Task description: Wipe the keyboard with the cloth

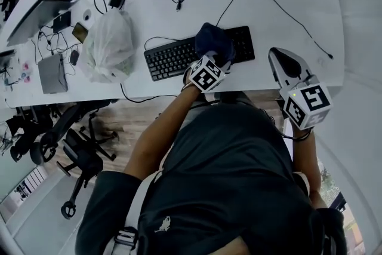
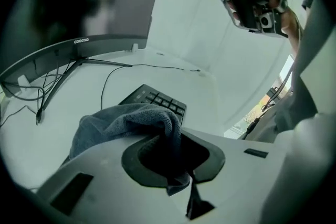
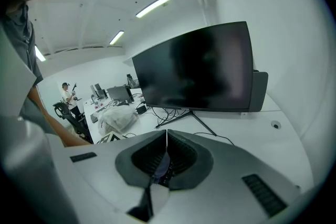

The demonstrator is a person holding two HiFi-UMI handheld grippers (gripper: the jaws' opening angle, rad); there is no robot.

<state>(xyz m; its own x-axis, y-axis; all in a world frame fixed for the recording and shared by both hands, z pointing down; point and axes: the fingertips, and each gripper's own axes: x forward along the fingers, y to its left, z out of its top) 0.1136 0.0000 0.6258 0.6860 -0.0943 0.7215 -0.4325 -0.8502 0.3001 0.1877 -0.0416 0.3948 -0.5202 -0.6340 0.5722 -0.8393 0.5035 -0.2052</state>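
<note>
Jaws of the left tool (image 2: 178,139) clamp a fold of the dark blue cloth (image 2: 126,120), whose bunched bulk sits over the right half of the black keyboard (image 1: 173,58) on the white counter (image 1: 268,21). To the keyboard's right is the right tool (image 3: 167,132), jaws pressed together with nothing between. A white plastic bag (image 1: 107,45) lies left of the keyboard.
</note>
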